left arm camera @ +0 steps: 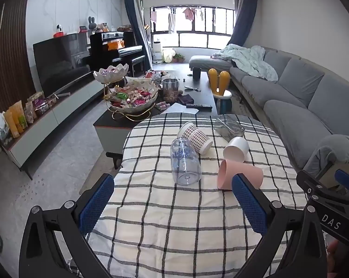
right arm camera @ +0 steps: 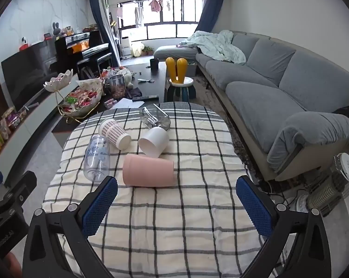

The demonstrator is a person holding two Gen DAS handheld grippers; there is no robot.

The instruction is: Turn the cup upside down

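Observation:
Several cups lie on their sides on a table with a checked cloth (left arm camera: 174, 220) (right arm camera: 174, 220). A pink cup (left arm camera: 240, 177) (right arm camera: 149, 172) lies nearest. A clear cup with blue print (left arm camera: 185, 162) (right arm camera: 96, 158), a checked paper cup (left arm camera: 195, 137) (right arm camera: 115, 134), a white cup (left arm camera: 236, 149) (right arm camera: 154, 141) and a smoky clear cup (left arm camera: 229, 127) (right arm camera: 154, 117) lie behind it. My left gripper (left arm camera: 173, 206) is open and empty, short of the clear cup. My right gripper (right arm camera: 176, 205) is open and empty, just short of the pink cup.
A dark coffee table (left arm camera: 204, 95) with snack bowls (left arm camera: 134, 99) stands beyond the clothed table. A grey sofa (left arm camera: 302, 97) (right arm camera: 278, 88) runs along the right. A TV unit (left arm camera: 58, 69) is at the left. A heater (right arm camera: 334, 185) stands on the floor at the right.

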